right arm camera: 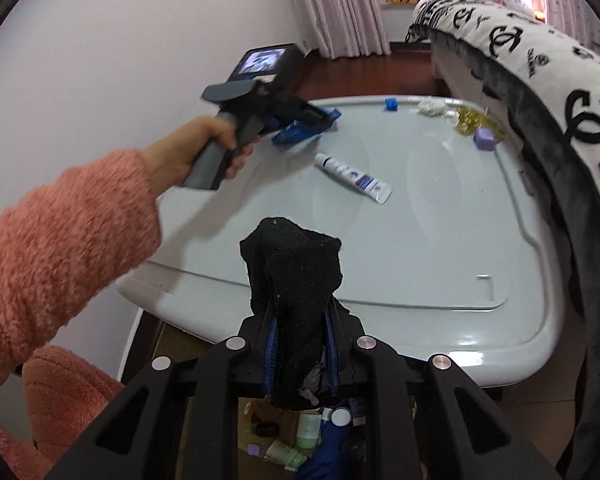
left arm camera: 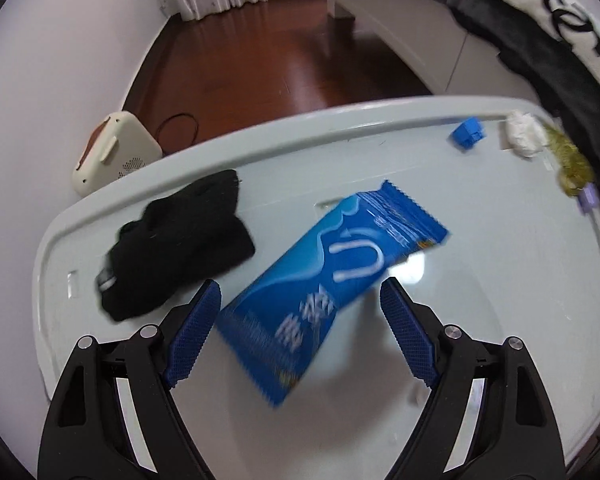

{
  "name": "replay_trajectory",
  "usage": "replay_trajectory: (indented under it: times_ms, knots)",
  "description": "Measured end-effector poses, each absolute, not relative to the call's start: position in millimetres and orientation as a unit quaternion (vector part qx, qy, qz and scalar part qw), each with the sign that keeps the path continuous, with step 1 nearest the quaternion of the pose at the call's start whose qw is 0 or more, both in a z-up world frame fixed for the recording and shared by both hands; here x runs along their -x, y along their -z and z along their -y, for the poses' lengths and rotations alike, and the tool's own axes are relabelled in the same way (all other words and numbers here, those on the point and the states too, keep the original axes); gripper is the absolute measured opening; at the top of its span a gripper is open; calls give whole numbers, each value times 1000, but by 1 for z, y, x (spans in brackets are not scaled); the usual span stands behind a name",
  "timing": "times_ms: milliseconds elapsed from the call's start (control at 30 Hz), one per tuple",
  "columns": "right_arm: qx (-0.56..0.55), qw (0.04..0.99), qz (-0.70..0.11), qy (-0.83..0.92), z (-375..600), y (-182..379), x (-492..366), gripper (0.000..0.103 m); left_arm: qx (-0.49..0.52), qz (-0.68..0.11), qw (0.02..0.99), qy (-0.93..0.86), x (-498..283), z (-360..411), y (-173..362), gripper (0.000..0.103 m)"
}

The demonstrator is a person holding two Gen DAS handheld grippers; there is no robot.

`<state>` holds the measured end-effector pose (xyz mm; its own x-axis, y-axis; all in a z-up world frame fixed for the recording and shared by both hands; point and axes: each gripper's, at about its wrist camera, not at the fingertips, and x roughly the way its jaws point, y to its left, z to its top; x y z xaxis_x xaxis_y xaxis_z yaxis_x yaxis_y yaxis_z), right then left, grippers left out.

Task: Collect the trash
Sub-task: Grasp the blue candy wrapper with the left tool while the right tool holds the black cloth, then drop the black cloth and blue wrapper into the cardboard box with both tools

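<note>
Left gripper (left arm camera: pixel 300 300) jaws wide, blue wrapper (left arm camera: pixel 332 276) lying between them on counter (left arm camera: pixel 500 280), not pinched. Black sock (left arm camera: pixel 176 248) at 10 o'clock of wrapper. Right gripper (right arm camera: pixel 300 344) jaws narrow, clamped on second black sock (right arm camera: pixel 296 276) at counter's near edge. White tube (right arm camera: pixel 354 177) mid-counter. Blue block (left arm camera: pixel 468 133), white wad (left arm camera: pixel 524 136) at far edge.

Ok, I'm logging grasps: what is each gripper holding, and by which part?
The right gripper is shut on a black sock, pinched near its grey-patched end. The left gripper is open, with the blue wrapper between its fingers, ungripped.
</note>
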<state>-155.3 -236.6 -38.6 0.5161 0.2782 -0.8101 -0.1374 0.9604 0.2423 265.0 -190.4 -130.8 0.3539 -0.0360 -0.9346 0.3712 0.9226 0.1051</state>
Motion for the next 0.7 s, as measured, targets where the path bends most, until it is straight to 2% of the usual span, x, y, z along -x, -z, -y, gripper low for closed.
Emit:
replay_trajectory:
  times_ms: [33, 67, 100, 167, 233, 400, 500, 700]
  knots:
    - [-75, 866, -479, -123, 235, 39, 155, 19, -143, -554, 809, 134, -265, 191, 132, 65]
    - [-74, 866, -479, -125, 235, 40, 155, 19, -129, -548, 814, 144, -264, 190, 131, 51]
    - [-74, 866, -479, -124, 235, 40, 153, 19, -123, -546, 816, 144, -262, 189, 129, 47]
    - [-75, 865, -480, -126, 234, 41, 152, 19, -137, -535, 822, 140, -256, 193, 126, 34]
    - [-73, 866, -478, -123, 233, 40, 154, 19, -135, -537, 819, 151, -248, 194, 119, 28]
    - [-66, 877, -465, -106, 236, 35, 158, 19, -100, -530, 826, 166, -193, 171, 77, 27]
    - [-64, 879, -462, -97, 236, 33, 160, 19, -104, -524, 834, 140, -134, 147, 54, 27]
    - [-68, 875, -470, -91, 231, 33, 173, 20, -117, -541, 821, 141, -7, 102, 48, 27]
